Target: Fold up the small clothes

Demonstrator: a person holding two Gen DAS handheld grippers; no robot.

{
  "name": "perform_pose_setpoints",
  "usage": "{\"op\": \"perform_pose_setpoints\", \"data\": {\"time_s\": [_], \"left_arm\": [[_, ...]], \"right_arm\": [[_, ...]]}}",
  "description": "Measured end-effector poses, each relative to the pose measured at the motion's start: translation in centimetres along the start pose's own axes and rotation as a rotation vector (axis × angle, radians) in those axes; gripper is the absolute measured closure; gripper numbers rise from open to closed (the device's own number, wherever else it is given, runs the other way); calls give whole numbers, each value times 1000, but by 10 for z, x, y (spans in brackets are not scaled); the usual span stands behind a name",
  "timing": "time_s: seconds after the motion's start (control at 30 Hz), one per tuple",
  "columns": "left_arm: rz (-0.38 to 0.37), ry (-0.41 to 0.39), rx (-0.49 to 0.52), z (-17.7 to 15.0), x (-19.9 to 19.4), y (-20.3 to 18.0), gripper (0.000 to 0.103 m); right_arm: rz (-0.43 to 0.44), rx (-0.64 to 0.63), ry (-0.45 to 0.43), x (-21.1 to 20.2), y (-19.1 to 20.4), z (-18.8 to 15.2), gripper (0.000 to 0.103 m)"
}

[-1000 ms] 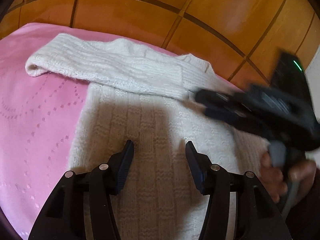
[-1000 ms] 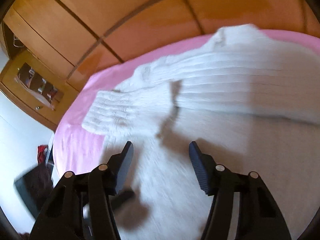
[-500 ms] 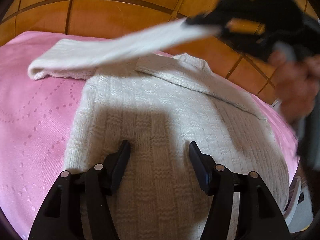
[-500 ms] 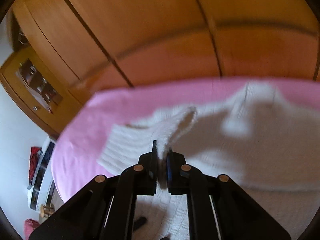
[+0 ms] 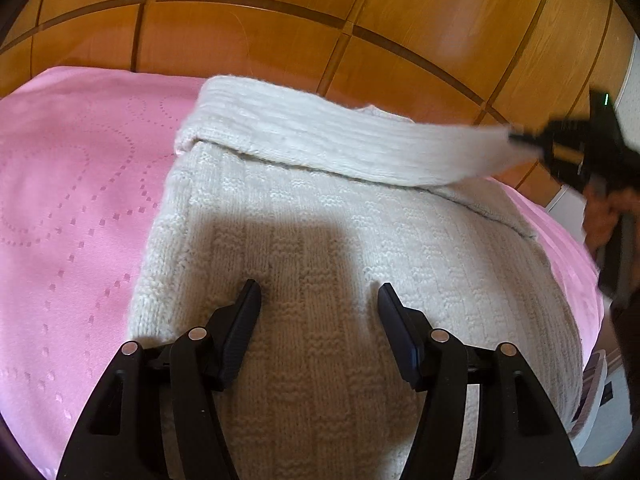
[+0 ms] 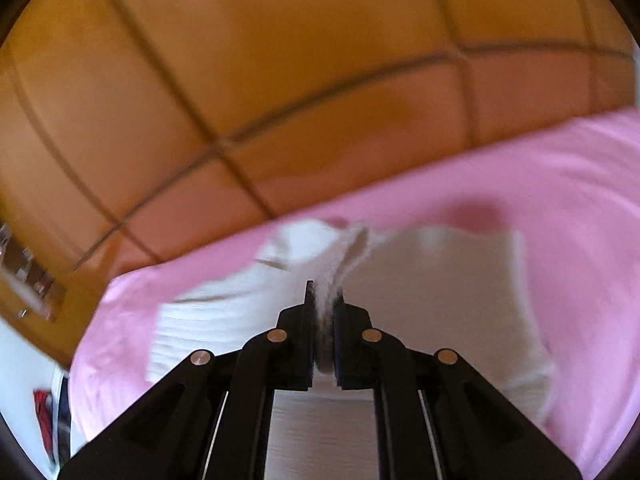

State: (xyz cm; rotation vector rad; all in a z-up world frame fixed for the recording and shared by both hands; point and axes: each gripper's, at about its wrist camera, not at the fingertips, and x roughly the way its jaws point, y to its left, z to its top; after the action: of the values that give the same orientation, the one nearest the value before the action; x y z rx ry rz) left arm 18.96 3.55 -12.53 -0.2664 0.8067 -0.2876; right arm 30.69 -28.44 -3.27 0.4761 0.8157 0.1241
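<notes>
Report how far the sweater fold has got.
Done: the white sweater lies flat on the pink bedspread. In hand: the right gripper is shut on its sleeve, stretching it across the top. The left gripper hovers open over the body. Left: laying the sleeve down and folding the body, which looks unfolded.

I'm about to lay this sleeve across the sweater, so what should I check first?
1. Right gripper clamped on the sleeve: ok.
2. Sleeve lifted off the sweater body, stretched toward the right: ok.
3. Left gripper open, nothing between its fingers: ok.
4. Left gripper pressing the body down: cannot tell.
5. Body flat on the pink bedspread: ok.
6. Other sleeve already folded in: cannot tell, too blurred.
</notes>
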Motion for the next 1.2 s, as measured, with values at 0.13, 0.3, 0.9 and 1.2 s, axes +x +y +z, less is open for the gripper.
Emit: {"op": "perform_pose_setpoints", "data": {"time_s": [0.13,0.3,0.9,1.2], "left_arm": [[5,1,3,0,1,-2,43],[13,19,10,1,2,-7,43],[12,-24,-295,104,-25,90,34],[-83,96,-435,152,49,118,34]], "right_arm": [[-38,106,58,22,-44,-17,97],[-64,160,48,27,-70,-24,97],[-133,61,-39,3,-70,-15,98],[-155,73,10,22,-78,-23,98]]}}
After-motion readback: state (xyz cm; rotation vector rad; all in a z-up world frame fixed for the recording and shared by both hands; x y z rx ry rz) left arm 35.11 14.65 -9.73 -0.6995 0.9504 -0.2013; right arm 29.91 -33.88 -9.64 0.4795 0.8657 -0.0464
